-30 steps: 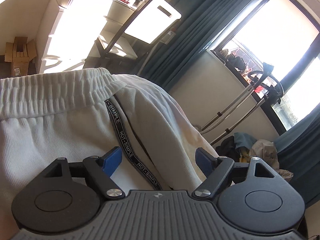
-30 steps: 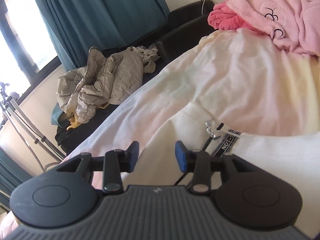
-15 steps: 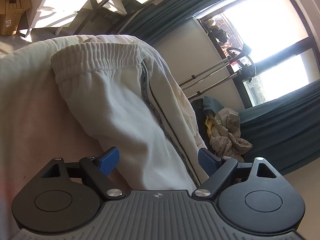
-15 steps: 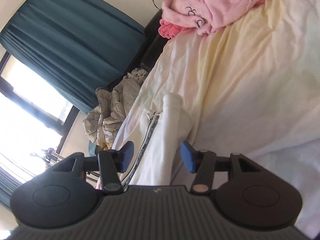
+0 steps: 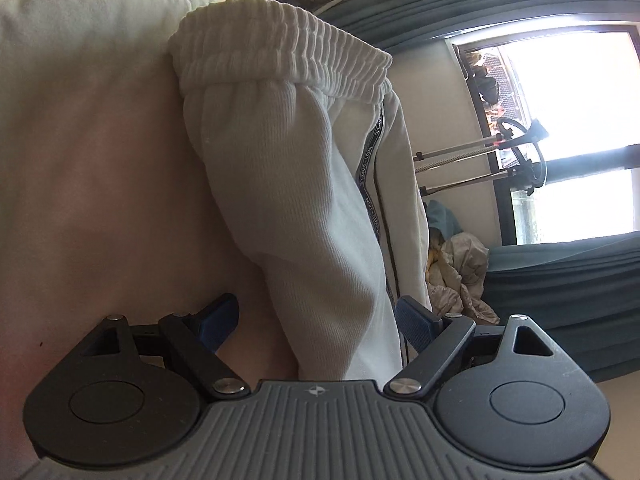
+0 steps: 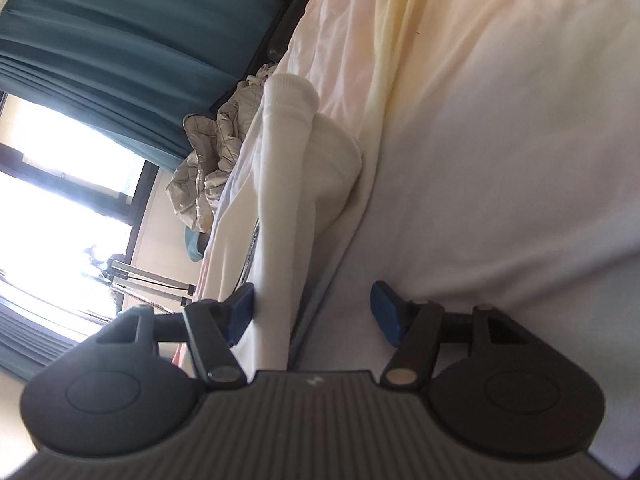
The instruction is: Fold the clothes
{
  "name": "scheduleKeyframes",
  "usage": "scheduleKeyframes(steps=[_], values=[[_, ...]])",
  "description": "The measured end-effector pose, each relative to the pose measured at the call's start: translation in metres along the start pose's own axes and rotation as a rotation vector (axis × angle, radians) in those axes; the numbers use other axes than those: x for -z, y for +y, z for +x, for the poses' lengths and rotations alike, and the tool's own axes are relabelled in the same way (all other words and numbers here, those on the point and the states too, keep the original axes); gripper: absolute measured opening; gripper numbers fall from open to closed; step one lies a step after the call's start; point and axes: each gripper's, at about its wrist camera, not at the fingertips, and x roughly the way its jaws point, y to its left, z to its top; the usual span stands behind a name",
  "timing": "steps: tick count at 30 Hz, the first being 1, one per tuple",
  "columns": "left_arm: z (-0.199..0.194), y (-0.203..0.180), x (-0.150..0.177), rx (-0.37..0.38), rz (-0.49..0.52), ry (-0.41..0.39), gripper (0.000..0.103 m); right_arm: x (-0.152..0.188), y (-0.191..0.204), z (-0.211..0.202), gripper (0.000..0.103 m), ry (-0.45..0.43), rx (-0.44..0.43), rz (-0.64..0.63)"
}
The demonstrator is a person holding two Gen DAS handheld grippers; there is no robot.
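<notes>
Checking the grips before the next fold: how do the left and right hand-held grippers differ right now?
The left hand-held gripper is spread wider around the white sweatpants than the right hand-held gripper. The right's cloth touches one pad; the left's fills its gap. Both are open, straddling them.

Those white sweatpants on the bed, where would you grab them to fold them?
Probably the ribbed waistband of the white sweatpants: it is thick and bunched, so two fingers can pinch it. Come along the bed sheet from the open end. The left gripper is open with the cloth between its fingers.
</notes>
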Motion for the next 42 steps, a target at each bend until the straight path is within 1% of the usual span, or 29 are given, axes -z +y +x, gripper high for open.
scheduleKeyframes(steps=[1,2,4,5,6,7,9,10,11,12,13,15,16,17,18,20,25,27,29,30,34,38,40,42], values=[[0.005,0.0,-0.001,0.0,0.013,-0.013,0.088,-0.004,0.004,0.01,0.064,-0.017,0.008,-0.028],[0.01,0.0,-0.003,-0.001,0.025,-0.028,0.087,-0.008,0.006,0.019,0.064,-0.037,0.004,-0.03],[0.019,-0.002,-0.005,-0.002,0.047,-0.073,0.087,-0.015,0.004,0.037,0.063,-0.076,-0.019,-0.006],[0.024,-0.003,-0.005,-0.004,0.059,-0.096,0.083,-0.017,0.002,0.046,0.061,-0.096,-0.029,0.012],[0.028,-0.006,-0.006,-0.02,0.073,-0.122,0.077,-0.018,0.0,0.054,0.058,-0.117,-0.024,0.019],[0.031,-0.007,-0.005,-0.031,0.083,-0.146,0.073,-0.018,0.0,0.059,0.055,-0.141,-0.014,0.022],[0.036,-0.011,0.004,-0.05,0.106,-0.219,0.067,-0.015,0.001,0.065,0.045,-0.188,0.009,0.022],[0.037,-0.012,0.007,-0.059,0.112,-0.24,0.064,-0.014,0.001,0.066,0.034,-0.199,0.03,0.018],[0.036,-0.016,0.01,-0.074,0.112,-0.26,0.057,-0.013,0.001,0.065,0.026,-0.205,0.043,0.025],[0.035,-0.019,0.013,-0.088,0.11,-0.279,0.05,-0.013,0.002,0.065,0.023,-0.211,0.052,0.033],[0.033,-0.022,0.014,-0.085,0.1,-0.288,0.045,-0.013,0.003,0.062,0.018,-0.217,0.053,0.038],[0.027,-0.027,0.016,-0.081,0.079,-0.304,0.03,-0.013,0.009,0.055,0.015,-0.232,0.055,0.013],[0.024,-0.03,0.017,-0.077,0.069,-0.312,0.026,-0.012,0.012,0.05,0.014,-0.242,0.055,-0.007],[0.018,-0.033,0.017,-0.064,0.062,-0.312,0.02,-0.011,0.015,0.043,0.013,-0.249,0.055,-0.023],[0.013,-0.034,0.018,-0.05,0.061,-0.313,0.018,-0.01,0.016,0.035,0.012,-0.251,0.056,-0.03],[-0.003,-0.041,0.02,-0.009,0.064,-0.314,0.018,-0.012,0.015,0.017,0.01,-0.247,0.044,-0.015],[-0.047,-0.05,0.025,0.079,0.042,-0.299,0.017,-0.014,0.017,-0.026,0.009,-0.253,0.024,0.024],[-0.068,-0.05,0.027,0.098,0.047,-0.313,0.017,-0.012,0.013,-0.046,0.008,-0.262,0.015,0.055],[-0.082,-0.045,0.024,0.107,0.006,-0.297,0.017,-0.01,0.009,-0.068,0.008,-0.258,0.019,0.088],[-0.086,-0.042,0.023,0.106,-0.008,-0.282,0.017,-0.01,0.006,-0.078,0.008,-0.25,0.02,0.101],[-0.097,-0.02,0.024,0.063,-0.004,-0.222,0.016,-0.007,-0.011,-0.114,0.008,-0.217,0.056,0.151],[-0.096,-0.001,0.024,0.02,0.005,-0.152,0.018,-0.005,-0.031,-0.135,0.008,-0.182,0.11,0.198],[-0.094,-0.002,0.023,-0.012,0.038,-0.148,0.024,-0.005,-0.042,-0.132,0.009,-0.149,0.126,0.229],[-0.096,-0.005,0.025,-0.046,0.079,-0.142,0.039,-0.003,-0.052,-0.131,0.009,-0.131,0.135,0.247]])
